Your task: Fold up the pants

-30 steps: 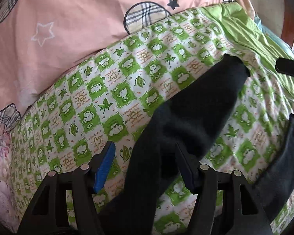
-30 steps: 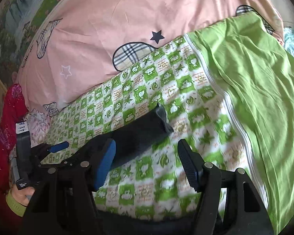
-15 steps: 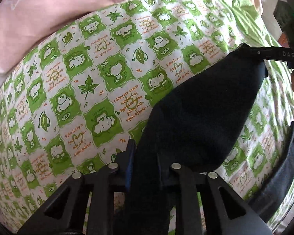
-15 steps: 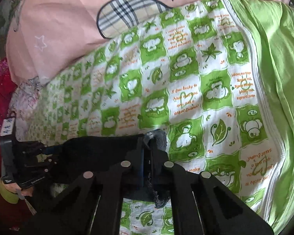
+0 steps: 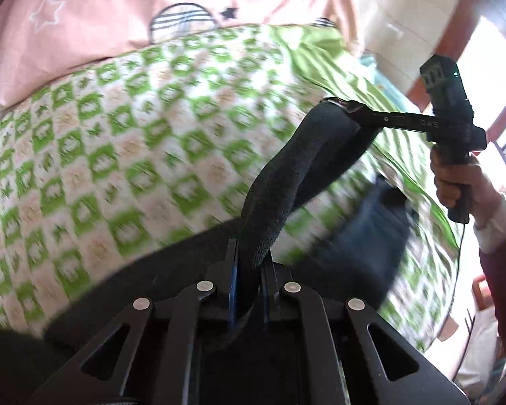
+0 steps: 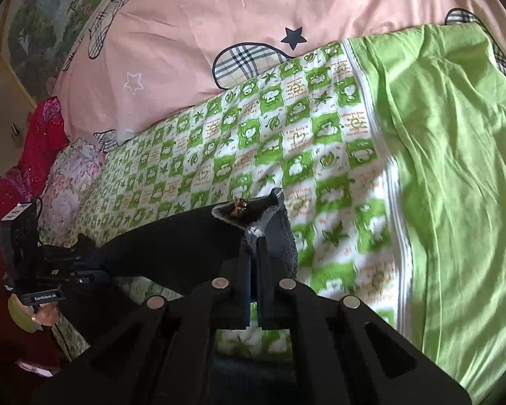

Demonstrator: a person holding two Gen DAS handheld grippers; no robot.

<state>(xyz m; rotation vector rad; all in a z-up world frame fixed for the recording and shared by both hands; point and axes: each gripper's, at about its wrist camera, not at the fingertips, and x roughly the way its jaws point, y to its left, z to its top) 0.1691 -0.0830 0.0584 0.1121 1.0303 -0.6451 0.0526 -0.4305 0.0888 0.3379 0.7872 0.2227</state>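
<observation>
Plainly, the pants point(image 6: 172, 246) are soft, dark and limp, with a fuzzy pale lining showing at the open edge near a small bow; they hang slack between the two grippers above the bed's green-checked quilt point(image 6: 286, 128), sagging in the middle rather than holding any line. The left gripper point(image 5: 249, 270) has its fingers pinched nearly together on a bunched fold of the cloth, which runs up toward 1 o'clock in its view; the right gripper point(image 6: 254, 246) has its fingers clamped just as tight on the rim of the fabric, with the span trailing off toward 9 o'clock, where the other tool is seen. Both sets of fingers have just been closing, with cloth between them. The fabric looks light and thick enough not to slip, I judge; holds at the edges, well apart, should keep it taut, since it will droop and crumple wherever unsupported; a part of the garment seems to lie on the quilt below, though blur hides it.
</observation>
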